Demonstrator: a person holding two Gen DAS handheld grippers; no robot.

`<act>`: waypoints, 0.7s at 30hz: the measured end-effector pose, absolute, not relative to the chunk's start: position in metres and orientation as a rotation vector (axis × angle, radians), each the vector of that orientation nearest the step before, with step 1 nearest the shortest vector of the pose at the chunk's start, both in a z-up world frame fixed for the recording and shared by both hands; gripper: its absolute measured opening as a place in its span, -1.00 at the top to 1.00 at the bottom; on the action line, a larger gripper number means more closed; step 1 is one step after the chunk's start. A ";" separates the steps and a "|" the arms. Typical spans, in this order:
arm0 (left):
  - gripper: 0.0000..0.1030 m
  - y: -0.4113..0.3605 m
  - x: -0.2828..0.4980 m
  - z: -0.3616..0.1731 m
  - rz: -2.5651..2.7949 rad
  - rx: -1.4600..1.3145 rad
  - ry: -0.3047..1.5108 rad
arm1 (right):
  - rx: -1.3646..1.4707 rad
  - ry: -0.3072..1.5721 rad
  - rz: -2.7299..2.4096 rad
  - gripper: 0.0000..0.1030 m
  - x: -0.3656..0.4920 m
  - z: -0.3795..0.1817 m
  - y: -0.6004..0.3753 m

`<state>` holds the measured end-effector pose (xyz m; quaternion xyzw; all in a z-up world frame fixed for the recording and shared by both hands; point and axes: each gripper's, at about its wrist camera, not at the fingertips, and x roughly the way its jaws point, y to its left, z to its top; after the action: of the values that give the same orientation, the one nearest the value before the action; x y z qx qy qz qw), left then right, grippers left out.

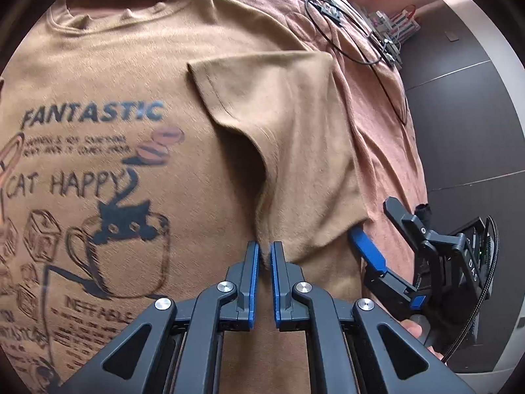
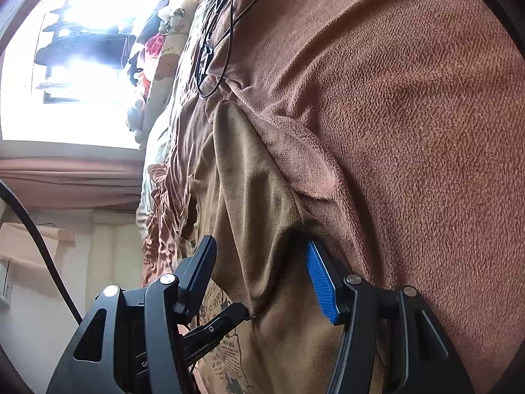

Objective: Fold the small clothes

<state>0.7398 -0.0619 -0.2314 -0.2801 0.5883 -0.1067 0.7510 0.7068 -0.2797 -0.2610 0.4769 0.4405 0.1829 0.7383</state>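
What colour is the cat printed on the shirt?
Black, sitting in a cup; the cat shows best in the left wrist view.

I saw a pinkish-brown fleece blanket point(image 2: 410, 105) spread over the bed, rumpled into ridges. At two o'clock in the left wrist view lay a dark grey tiled floor point(image 1: 459, 124) with pale grout lines, edged by a white skirting point(image 1: 485, 10). At ten o'clock in the right wrist view a window point(image 2: 65, 65) blazed white, washing out detail, with a brown curtain point(image 2: 65, 177) bunched just beside it. A pale wall point(image 2: 108, 246) stood at eight o'clock. Black cables point(image 2: 216, 32) looped across the blanket at twelve.
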 end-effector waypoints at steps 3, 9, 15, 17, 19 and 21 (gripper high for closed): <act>0.61 -0.049 0.745 -0.228 -0.193 -0.600 1.266 | 1.050 0.946 0.382 -0.03 0.710 -0.267 -0.283; 0.60 -0.025 0.758 -0.229 -0.119 -0.588 1.238 | 1.008 0.945 0.361 0.02 0.704 -0.258 -0.282; 0.60 -0.009 0.775 -0.228 -0.071 -0.576 1.203 | 0.923 0.920 0.314 0.02 0.701 -0.242 -0.283; 0.60 -0.005 0.784 -0.227 -0.055 -0.569 1.185 | 0.872 0.928 0.282 0.02 0.701 -0.240 -0.280; 0.60 -0.002 0.790 -0.226 -0.034 -0.547 1.172 | 0.823 0.940 0.265 0.08 0.703 -0.240 -0.274; 0.60 0.000 0.797 -0.227 -0.024 -0.528 1.164 | 0.782 0.953 0.259 0.19 0.705 -0.238 -0.265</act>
<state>0.7969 0.0000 -0.2266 -0.2465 0.5433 -0.0114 0.8025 0.7046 -0.2646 -0.2379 0.3658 0.4457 0.1212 0.8080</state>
